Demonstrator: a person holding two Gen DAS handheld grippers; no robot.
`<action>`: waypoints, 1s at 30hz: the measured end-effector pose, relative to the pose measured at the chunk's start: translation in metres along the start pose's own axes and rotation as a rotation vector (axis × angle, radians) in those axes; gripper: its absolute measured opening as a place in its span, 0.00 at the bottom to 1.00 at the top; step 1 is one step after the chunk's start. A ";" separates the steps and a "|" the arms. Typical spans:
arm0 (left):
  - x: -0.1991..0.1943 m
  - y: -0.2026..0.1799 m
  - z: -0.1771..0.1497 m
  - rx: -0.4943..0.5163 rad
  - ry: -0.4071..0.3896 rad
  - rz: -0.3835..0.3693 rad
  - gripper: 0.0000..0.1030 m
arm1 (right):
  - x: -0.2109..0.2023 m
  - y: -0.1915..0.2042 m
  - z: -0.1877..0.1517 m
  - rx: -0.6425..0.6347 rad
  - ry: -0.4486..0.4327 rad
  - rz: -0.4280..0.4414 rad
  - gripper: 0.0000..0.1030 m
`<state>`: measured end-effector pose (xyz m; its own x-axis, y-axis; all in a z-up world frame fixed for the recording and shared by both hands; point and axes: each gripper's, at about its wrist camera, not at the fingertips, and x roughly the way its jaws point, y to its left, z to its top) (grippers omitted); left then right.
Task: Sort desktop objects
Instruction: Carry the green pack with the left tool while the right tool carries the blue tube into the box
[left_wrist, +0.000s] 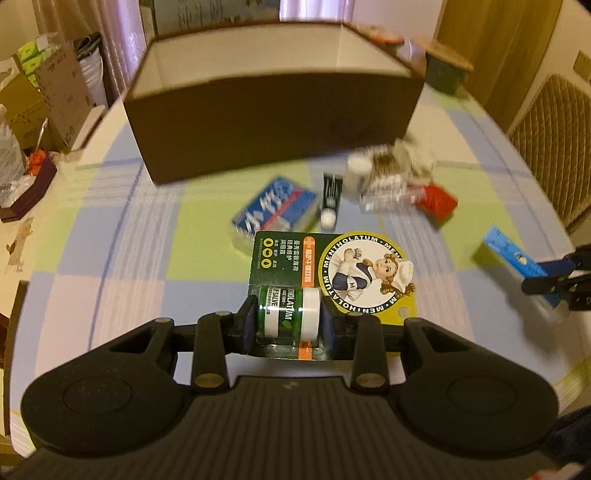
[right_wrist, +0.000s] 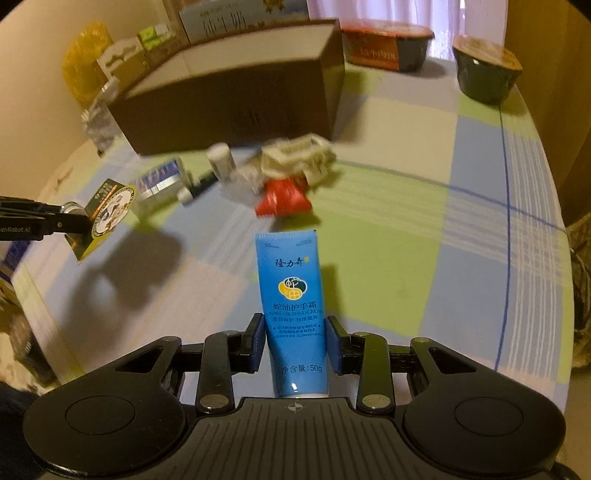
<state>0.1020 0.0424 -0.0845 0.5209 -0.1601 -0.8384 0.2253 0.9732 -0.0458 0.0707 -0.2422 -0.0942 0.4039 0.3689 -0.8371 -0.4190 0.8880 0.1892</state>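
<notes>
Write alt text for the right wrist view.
The right claw grips a blue hand cream tube above a checked tablecloth. Beyond lie scattered small items and a brown box; the left claw holds a lip balm card.

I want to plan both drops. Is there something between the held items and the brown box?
Loose items lie on the table between both held items and the brown box: a blue pack, a dark tube, a white bottle, a red packet. Both held items ride above them; the box's near wall must be cleared.
</notes>
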 end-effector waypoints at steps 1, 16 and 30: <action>-0.004 0.001 0.004 -0.004 -0.014 -0.001 0.29 | -0.002 0.001 0.004 0.007 -0.008 0.009 0.30; -0.033 0.019 0.092 -0.033 -0.207 -0.034 0.29 | -0.011 0.011 0.115 0.062 -0.178 0.099 0.30; 0.012 0.037 0.195 -0.031 -0.245 -0.061 0.29 | 0.044 0.019 0.234 0.071 -0.223 0.050 0.31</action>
<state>0.2772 0.0439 0.0093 0.6923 -0.2504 -0.6768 0.2391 0.9645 -0.1123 0.2711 -0.1451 -0.0073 0.5571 0.4571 -0.6934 -0.3876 0.8815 0.2697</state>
